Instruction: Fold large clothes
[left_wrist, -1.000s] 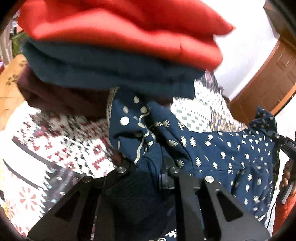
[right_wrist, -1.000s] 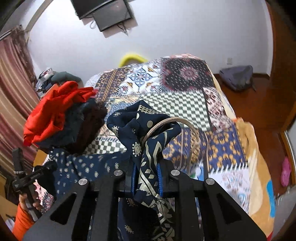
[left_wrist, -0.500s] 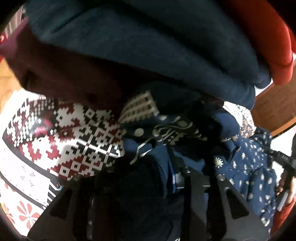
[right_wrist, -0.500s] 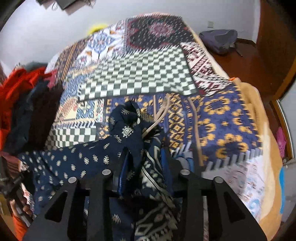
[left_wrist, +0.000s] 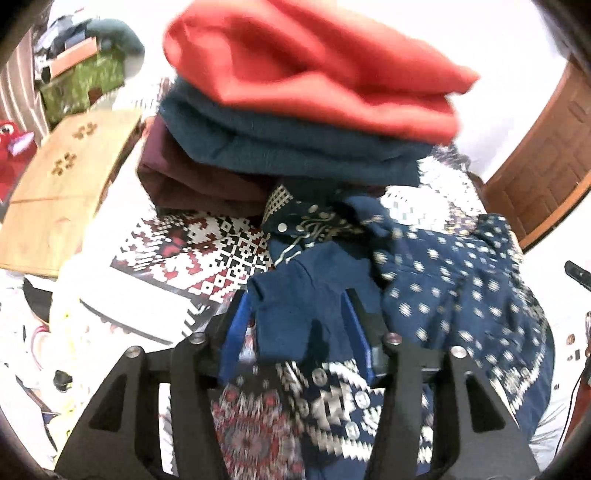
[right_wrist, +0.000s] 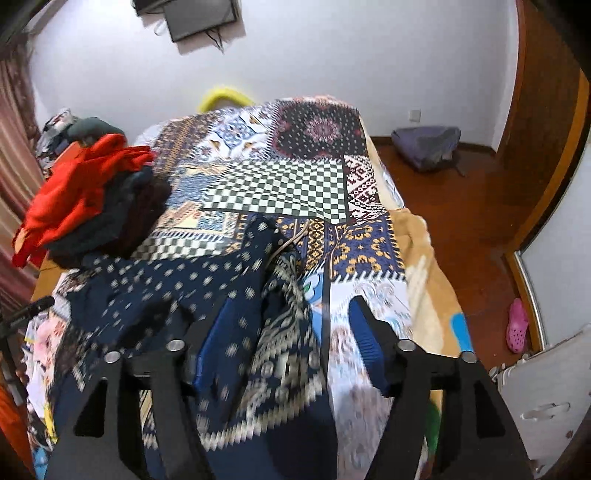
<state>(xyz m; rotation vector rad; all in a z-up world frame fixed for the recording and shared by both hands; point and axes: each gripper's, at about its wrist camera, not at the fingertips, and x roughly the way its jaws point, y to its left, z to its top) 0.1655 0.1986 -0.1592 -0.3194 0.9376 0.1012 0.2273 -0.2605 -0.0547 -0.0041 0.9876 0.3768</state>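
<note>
A navy patterned garment (left_wrist: 443, 288) lies crumpled on the patchwork bedspread (right_wrist: 280, 184), also seen in the right wrist view (right_wrist: 177, 291). My left gripper (left_wrist: 299, 295) is open, its jaws spread with a loose flap of the navy cloth lying between them. My right gripper (right_wrist: 291, 310) is open too, jaws wide, the garment's banded hem lying under and between them. A stack of folded clothes, red on top (left_wrist: 314, 74), teal and maroon below, sits just beyond the garment; it shows at the left in the right wrist view (right_wrist: 88, 199).
A wooden board (left_wrist: 62, 192) lies left of the stack. A wooden door (left_wrist: 546, 155) stands at the right. In the right wrist view, a grey bag (right_wrist: 428, 144) and a pink slipper (right_wrist: 517, 325) lie on the wooden floor right of the bed.
Both grippers have opened and let go of the navy garment, which now lies on the bed. Both have pulled back; the left one drew away from under the stack.
</note>
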